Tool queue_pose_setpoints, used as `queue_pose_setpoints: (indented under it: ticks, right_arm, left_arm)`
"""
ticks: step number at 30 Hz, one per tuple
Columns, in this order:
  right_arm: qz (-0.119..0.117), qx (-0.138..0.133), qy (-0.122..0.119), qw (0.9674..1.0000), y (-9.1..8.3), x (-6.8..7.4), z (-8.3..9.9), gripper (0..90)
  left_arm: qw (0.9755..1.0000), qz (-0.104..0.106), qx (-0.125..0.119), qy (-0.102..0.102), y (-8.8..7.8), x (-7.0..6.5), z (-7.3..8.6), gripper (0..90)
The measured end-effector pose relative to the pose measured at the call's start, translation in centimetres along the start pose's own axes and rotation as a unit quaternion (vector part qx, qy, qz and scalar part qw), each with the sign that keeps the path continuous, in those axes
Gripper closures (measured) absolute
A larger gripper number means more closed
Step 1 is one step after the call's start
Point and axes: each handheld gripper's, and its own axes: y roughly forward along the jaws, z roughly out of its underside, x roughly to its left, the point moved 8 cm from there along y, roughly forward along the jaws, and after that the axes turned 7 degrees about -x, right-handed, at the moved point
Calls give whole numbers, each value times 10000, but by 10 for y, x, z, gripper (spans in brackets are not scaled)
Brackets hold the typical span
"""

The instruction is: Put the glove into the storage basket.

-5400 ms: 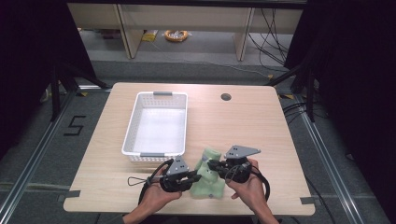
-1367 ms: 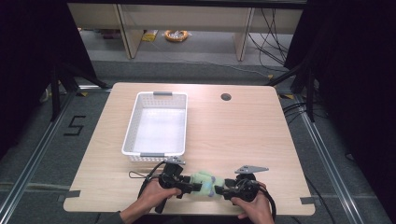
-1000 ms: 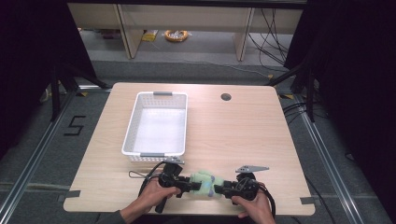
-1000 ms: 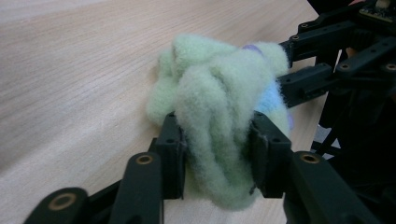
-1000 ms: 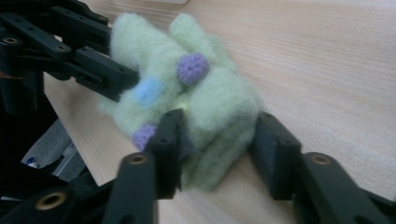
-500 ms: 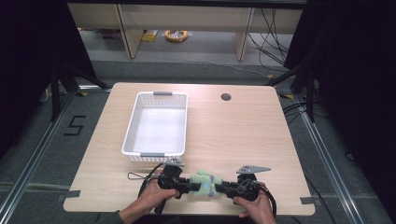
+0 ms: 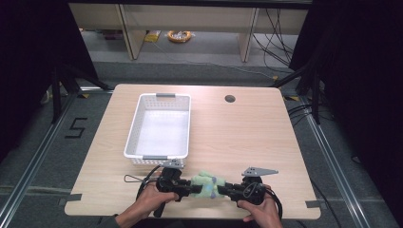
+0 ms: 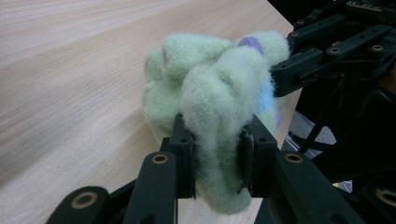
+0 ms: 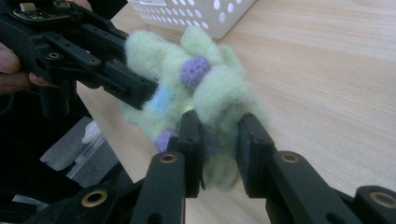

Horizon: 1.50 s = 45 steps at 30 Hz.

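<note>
A fuzzy pale green cloth (image 7: 206,183) with purple and blue spots lies bunched near the table's front edge. My left gripper (image 7: 194,188) holds its left side and my right gripper (image 7: 224,190) its right side, the two pointing at each other. In the left gripper view my left gripper (image 8: 217,161) pinches a thick fold of the cloth (image 8: 210,88); its jaws have just been closing on it. In the right gripper view my right gripper (image 9: 219,149) squeezes another fold of the cloth (image 9: 205,88), its jaws also just closed in. Each view shows the other gripper biting the far side.
A white perforated basket (image 7: 132,142) stands just behind the cloth, left of centre, with nothing in it. A round cable hole (image 7: 230,99) sits at the back of the wooden table (image 7: 247,137). The table's front edge is right under my hands.
Since the oldest frame the cloth has been drawn toward the front edge and bunched tighter between the grippers. Over the last second the hands have barely shifted.
</note>
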Motion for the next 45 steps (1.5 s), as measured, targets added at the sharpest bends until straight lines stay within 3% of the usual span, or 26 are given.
queue_pose_setpoints:
  ticks: [4,5,6,8,11,12,13,14,15,17,21,22,28,31,32,33,35,36,41,45]
  right_arm:
    - [-86,-22,-43,10000,-3,6,-3,738]
    - [-82,-30,58,9999,-3,9,-4,737]
    - [-42,-38,-100,9999,-4,7,-6,738]
    - [-87,0,35,10000,-6,12,-7,737]
    - [-140,-99,-102,9998,-4,13,-13,738]
    - [-103,-12,70,9999,-5,16,-13,738]
    - [-129,-88,-134,9998,-3,14,-17,738]
    - [-152,-36,1,9999,-2,18,-18,738]
    - [-135,-74,-186,9997,-1,16,-21,738]
    - [-145,-17,-97,9998,1,20,-25,738]
    - [-164,-21,-186,9997,3,24,-37,738]
    - [-176,-58,-300,9994,4,24,-41,738]
    - [-158,39,-333,9993,3,33,-59,737]
    - [-115,39,-547,9984,6,35,-70,738]
    - [-130,68,-462,9988,6,38,-73,737]
    - [-171,56,-613,9980,7,37,-76,738]
    - [-138,103,-543,9984,9,41,-81,737]
    - [-172,113,-663,9976,10,41,-85,737]
    - [-151,190,-642,9976,17,46,-98,737]
    - [-269,157,-691,9971,25,49,-111,737]
  left_arm:
    - [9999,137,-65,20,-4,-3,-3,700]
    - [9999,151,-64,41,-6,-4,-4,700]
    - [9998,150,-96,48,-7,-6,-6,699]
    - [9998,142,-126,105,-12,-7,-9,699]
    - [9998,94,-161,80,-16,-7,-12,699]
    - [9998,75,-179,77,-18,-6,-14,698]
    - [9997,129,-178,62,-19,-6,-15,698]
    - [9997,128,-175,61,-21,-5,-17,698]
    - [9998,55,-183,71,-23,-3,-19,698]
    - [9998,76,-164,83,-27,-2,-22,698]
    - [9997,-9,-206,135,-36,-2,-32,697]
    - [9996,5,-267,133,-37,-2,-35,697]
    - [9992,-31,-328,209,-48,-2,-49,696]
    - [9992,-48,-364,141,-53,2,-55,696]
    - [9991,-112,-376,136,-55,3,-57,696]
    - [9991,-118,-389,108,-56,3,-59,696]
    - [9990,-133,-415,105,-60,4,-63,696]
    - [9990,-100,-408,133,-62,5,-65,696]
    - [9988,-219,-423,106,-73,10,-74,695]
    - [9988,-236,-412,78,-83,17,-82,695]
